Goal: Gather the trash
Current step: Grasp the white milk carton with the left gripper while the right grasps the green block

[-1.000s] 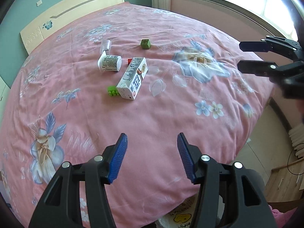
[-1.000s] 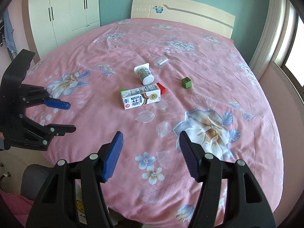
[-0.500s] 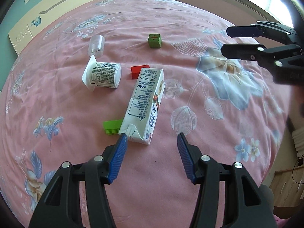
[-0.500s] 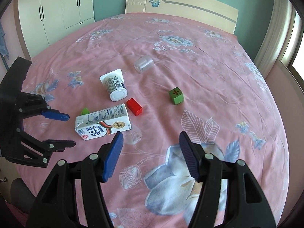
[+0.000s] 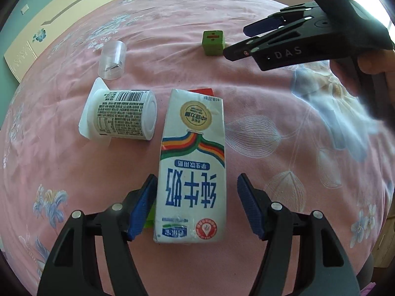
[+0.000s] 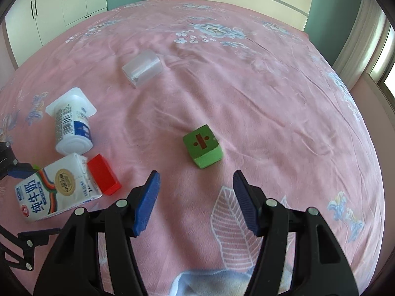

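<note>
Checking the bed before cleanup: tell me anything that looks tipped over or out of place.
The milk carton and yogurt cup both lie on their sides on the pink bedspread, as does a clear plastic cup. No spill shows. Toy blocks, red and green, sit among them.

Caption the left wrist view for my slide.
Left hand-held gripper, jaws opening, straddles a milk carton lying on the pink bedspread.

R gripper (image 6: 196,198) fingers apart, empty, over pink bedspread (image 6: 271,103) nr green cube (image 6: 203,146).
</note>
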A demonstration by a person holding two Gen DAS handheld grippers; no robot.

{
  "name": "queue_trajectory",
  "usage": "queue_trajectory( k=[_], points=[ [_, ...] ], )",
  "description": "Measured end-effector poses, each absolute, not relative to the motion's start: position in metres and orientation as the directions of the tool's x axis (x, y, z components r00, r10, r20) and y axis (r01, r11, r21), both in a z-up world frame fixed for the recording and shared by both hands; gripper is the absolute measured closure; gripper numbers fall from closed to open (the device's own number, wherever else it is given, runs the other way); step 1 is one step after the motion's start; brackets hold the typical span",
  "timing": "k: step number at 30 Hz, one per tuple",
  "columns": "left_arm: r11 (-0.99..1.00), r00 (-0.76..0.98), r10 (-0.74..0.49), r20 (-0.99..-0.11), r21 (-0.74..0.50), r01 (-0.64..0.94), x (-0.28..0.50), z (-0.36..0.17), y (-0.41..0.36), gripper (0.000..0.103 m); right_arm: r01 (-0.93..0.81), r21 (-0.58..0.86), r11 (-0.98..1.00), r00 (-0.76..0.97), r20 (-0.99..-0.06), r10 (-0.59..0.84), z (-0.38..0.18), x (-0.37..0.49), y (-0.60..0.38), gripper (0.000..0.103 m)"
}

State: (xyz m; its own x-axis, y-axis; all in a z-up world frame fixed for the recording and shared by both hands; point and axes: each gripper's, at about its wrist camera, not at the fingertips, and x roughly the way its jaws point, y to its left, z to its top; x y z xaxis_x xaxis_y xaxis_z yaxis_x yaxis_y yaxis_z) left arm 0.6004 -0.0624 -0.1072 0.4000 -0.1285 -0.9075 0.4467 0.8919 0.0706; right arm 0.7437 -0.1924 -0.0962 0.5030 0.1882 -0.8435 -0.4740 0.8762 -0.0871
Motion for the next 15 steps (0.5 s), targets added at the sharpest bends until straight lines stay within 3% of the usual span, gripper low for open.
queue_trajectory(
  k=[4,6,8,10,15],
  points=[
    [0.910,0.380,-0.143,-0.914,0.029,0.413,0.616,-0.119,-0.056,0.036,-0.473,-0.084,0.877,0.494,-0.850,0.185,-0.108,0.765,-0.184,0.041],
    [0.917,0.375,-0.167,-0.912,-0.004,0.398,0.620,-0.122,-0.054,0.042,-0.470,-0.101,0.877,0.500,-0.849,0.170,-0.114,0.772,-0.179,0.041],
    [0.920,0.381,-0.174,-0.908,-0.012,0.391,0.620,-0.123,-0.054,0.047,-0.470,-0.103,0.876,0.501,-0.849,0.169,-0.118,0.777,-0.177,0.047],
    [0.922,0.389,-0.166,-0.906,-0.003,0.386,0.618,-0.123,-0.056,0.047,-0.466,-0.100,0.879,0.494,-0.854,0.164,-0.123,0.782,-0.177,0.064],
    [0.926,0.396,-0.167,-0.903,-0.006,0.378,0.613,-0.119,-0.057,0.048,-0.440,-0.080,0.895,0.506,-0.845,0.173,-0.124,0.778,-0.181,0.067]
  ],
)
